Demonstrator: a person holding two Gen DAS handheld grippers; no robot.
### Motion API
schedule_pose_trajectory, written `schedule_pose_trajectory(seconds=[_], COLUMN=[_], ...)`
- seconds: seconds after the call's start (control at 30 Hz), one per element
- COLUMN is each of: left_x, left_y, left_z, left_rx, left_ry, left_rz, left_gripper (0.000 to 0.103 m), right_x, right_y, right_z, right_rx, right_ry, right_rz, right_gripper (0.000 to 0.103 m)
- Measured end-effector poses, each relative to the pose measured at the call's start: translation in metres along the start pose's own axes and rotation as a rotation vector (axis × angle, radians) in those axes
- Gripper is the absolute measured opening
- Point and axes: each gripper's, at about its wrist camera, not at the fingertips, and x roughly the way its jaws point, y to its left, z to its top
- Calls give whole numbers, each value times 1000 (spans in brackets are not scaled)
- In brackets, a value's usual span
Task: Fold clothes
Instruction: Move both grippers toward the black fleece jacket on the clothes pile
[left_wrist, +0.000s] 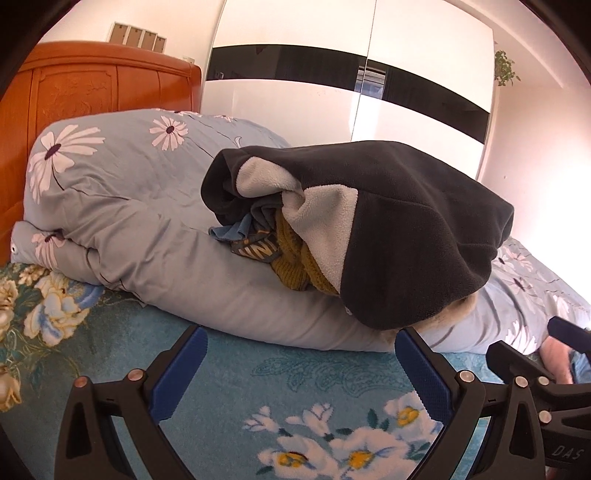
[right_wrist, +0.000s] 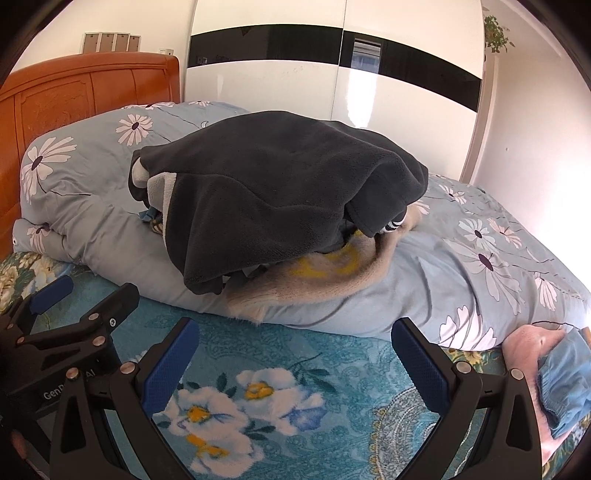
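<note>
The clothes pile (left_wrist: 388, 229) lies beyond both grippers' wide, empty jaws (on the folded quilt (left_wrist: 129, 206)).

fleece (right_wrist: 280, 192): matt dark cloth, soft nap, pale pile inside
knit (left_wrist: 295, 266): coarse ribbed mustard yarn
fur (right_wrist: 314, 284): long tan pile, shaggy at the edge
duvet (left_wrist: 122, 206): smooth grey printed cotton, creased
blanket (right_wrist: 332, 369): plush teal, short velvety pile
headboard (left_wrist: 74, 88): varnished carved wood
wardrobe (right_wrist: 277, 85): glossy white and black panels
my pads (left_wrist: 177, 373): ribbed blue rubber on matt black plastic
</note>
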Motion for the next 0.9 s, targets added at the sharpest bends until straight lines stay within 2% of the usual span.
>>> schedule_pose_trajectory(seconds=[0.37, 0.5, 0.67, 0.9], left_x=[7, 10, 3, 4], left_y=[3, -2, -5, -3], left_z=[0, 0, 3, 4], left_rx=[-6, 35, 75, 56], left_ry=[8, 21, -9, 10], left_rz=[-20, -4, 22, 8], left_gripper=[103, 103, 103, 103], right_x=[3, 4, 2, 0], right_y=[-2, 0, -1, -1], right_z=[8, 8, 10, 12], right_rx=[8, 0, 11, 21], right_ry=[3, 5, 2, 5], right_rz=[11, 14, 16, 14], right_gripper=[103, 103, 103, 103])
